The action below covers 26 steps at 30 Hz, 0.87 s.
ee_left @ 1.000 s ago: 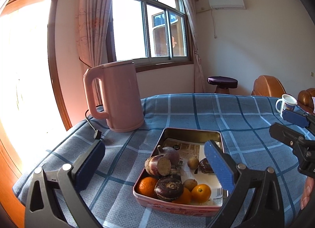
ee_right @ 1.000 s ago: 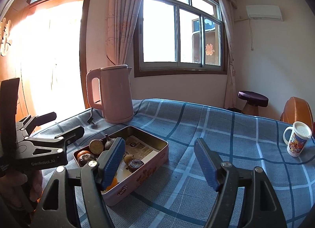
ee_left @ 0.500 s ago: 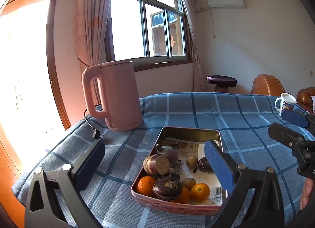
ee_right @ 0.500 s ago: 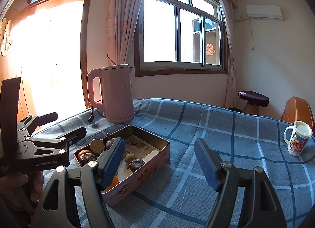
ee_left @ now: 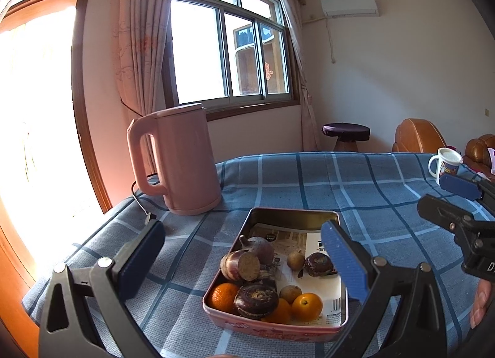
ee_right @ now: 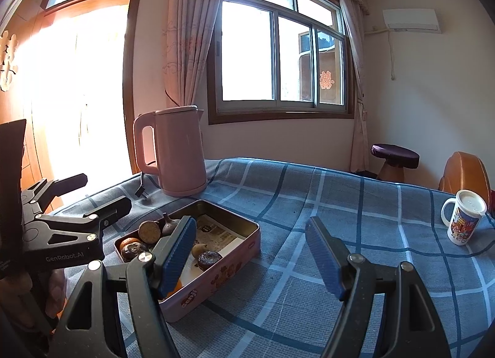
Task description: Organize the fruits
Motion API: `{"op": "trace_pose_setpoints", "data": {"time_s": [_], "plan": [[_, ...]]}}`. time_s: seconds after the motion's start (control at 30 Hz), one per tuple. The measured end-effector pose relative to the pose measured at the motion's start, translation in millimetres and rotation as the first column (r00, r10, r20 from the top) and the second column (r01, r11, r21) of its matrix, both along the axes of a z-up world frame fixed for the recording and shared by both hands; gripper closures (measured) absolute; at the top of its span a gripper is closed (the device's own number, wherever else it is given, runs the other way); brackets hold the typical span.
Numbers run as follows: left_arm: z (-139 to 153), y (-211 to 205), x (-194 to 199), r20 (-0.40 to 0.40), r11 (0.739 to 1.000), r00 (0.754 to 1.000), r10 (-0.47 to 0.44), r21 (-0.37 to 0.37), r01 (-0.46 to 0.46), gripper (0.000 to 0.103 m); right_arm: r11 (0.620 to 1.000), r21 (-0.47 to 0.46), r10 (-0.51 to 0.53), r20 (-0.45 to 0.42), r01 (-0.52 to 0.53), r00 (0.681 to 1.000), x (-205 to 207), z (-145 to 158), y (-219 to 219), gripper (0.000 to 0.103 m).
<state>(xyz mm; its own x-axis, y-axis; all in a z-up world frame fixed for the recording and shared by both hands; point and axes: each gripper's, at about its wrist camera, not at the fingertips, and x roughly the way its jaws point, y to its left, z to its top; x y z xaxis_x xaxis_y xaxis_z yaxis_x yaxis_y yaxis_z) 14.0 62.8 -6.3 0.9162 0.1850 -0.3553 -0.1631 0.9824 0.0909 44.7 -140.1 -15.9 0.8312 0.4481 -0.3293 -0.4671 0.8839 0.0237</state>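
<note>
A pink metal tin (ee_left: pixel 272 328) lined with printed paper sits on the blue checked tablecloth. It holds oranges (ee_left: pixel 306 306), dark round fruits (ee_left: pixel 256 296), small brown fruits (ee_left: pixel 295 260) and a cut purple root (ee_left: pixel 240 265). My left gripper (ee_left: pixel 244 259) is open and empty, held above the tin's near end. The tin shows at lower left in the right wrist view (ee_right: pixel 222 260). My right gripper (ee_right: pixel 250 252) is open and empty, to the right of the tin, over bare cloth.
A pink electric kettle (ee_left: pixel 182 160) with its cord stands behind the tin at the table's left. A white printed mug (ee_right: pixel 464 222) stands at the far right. Chairs and a stool (ee_left: pixel 346 135) are beyond the table's far edge.
Both grippers have drifted slightly; the tin sits a little lower and closer in the left wrist view. Both stay open and empty.
</note>
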Motion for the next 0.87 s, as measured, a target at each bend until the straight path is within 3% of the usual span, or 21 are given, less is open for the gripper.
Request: {"op": "trace_pose_setpoints", "data": {"time_s": [0.7,0.87], "plan": [[0.2,4.7,5.7,-0.025,0.999,1.000,0.006,-0.045,-0.007,0.000,1.000,-0.014,0.007,0.012,-0.007,1.000,-2.6,0.3,-1.7,0.029],[2.1,1.5,2.3,-0.003,1.000,1.000,0.020,-0.023,-0.020,0.000,1.000,-0.019,0.008,0.006,-0.008,1.000,-2.7,-0.9,-1.5,0.029]]}}
